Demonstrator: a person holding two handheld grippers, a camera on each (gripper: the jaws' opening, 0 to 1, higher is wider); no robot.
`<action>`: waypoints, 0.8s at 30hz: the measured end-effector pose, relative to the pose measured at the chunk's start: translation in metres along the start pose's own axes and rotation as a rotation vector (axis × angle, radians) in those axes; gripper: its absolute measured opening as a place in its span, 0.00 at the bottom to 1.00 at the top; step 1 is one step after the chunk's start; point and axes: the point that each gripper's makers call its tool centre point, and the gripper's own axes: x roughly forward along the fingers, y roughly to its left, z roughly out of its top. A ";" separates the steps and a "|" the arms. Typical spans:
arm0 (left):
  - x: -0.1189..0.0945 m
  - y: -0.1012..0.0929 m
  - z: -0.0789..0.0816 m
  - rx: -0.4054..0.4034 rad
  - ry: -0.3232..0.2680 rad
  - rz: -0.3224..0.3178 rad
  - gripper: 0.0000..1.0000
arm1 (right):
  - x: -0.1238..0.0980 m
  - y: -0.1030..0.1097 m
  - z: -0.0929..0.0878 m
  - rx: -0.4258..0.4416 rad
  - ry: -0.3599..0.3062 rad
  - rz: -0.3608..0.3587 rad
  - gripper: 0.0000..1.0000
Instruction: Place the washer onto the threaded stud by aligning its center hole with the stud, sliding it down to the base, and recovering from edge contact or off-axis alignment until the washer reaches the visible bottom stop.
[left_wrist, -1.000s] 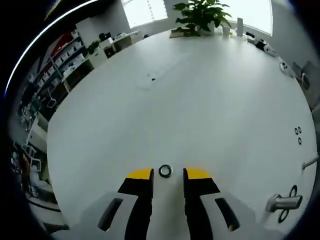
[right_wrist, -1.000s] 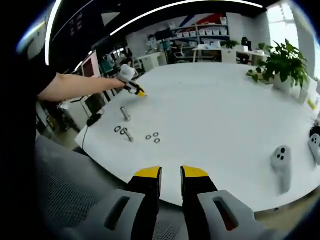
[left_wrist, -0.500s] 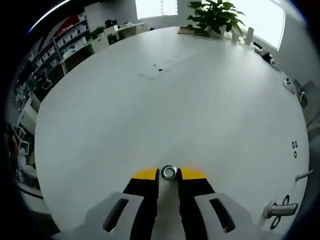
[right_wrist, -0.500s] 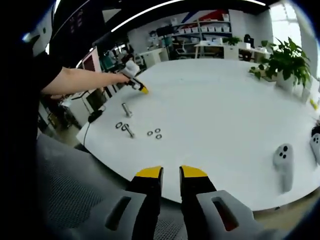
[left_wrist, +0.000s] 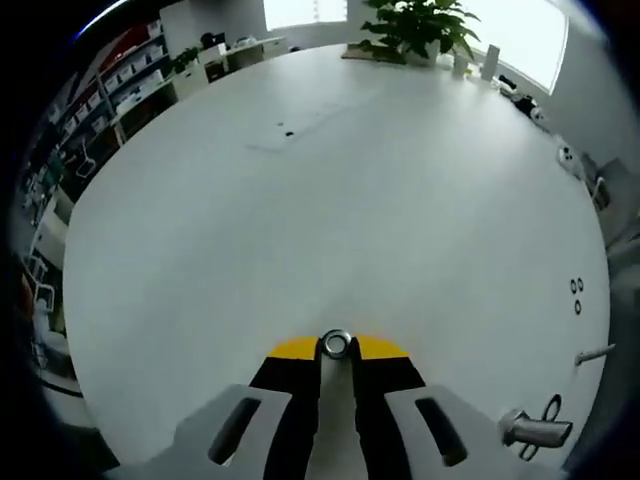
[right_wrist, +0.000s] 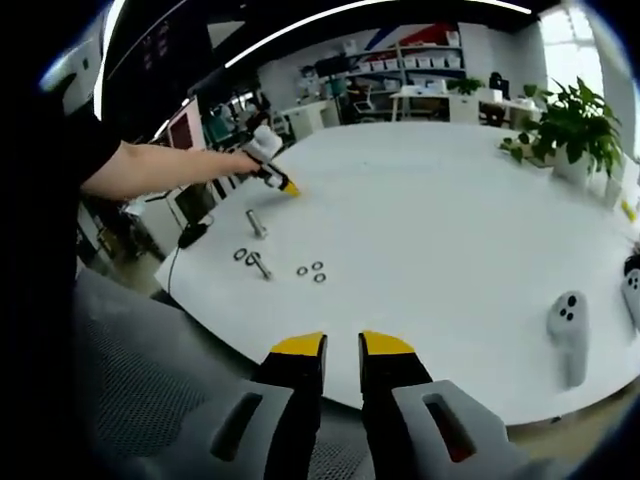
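In the left gripper view, the left gripper (left_wrist: 335, 350) sits at the bottom middle of the frame. Its yellow-tipped jaws are squeezed in on a small washer (left_wrist: 335, 345), one jaw on each side. The washer is a shiny metal ring with a dark hole in the middle. I think it is pinched by its edge so the hole stays free to go over a stud.

At the lower right of that view a thick metal stud (left_wrist: 530, 429) lies on its side on the bench (left_wrist: 400, 200). A thinner bolt (left_wrist: 592, 353) lies a bit above it, and two more tiny rings (left_wrist: 576, 290) sit higher up on the right. The bench is big, round, white and smooth.

In the right gripper view, the right gripper (right_wrist: 341, 347) is at the bottom middle. Its jaws are a little apart with nothing in them, and it hangs near the bench edge, well away from the parts. It looks like it is just waiting. At the upper left of that frame, an arm (right_wrist: 160, 168) reaches out over the bench. A green plant (right_wrist: 570, 125) stands at the far right.
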 end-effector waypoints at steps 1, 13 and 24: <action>0.000 -0.003 0.000 0.003 0.001 -0.006 0.10 | 0.000 0.000 0.000 -0.001 0.000 0.000 0.15; 0.004 -0.066 0.002 0.095 0.025 -0.081 0.09 | 0.001 0.000 0.004 -0.004 -0.022 0.000 0.15; 0.005 -0.129 0.001 0.278 0.083 -0.111 0.09 | 0.000 0.001 0.006 -0.019 -0.027 0.007 0.15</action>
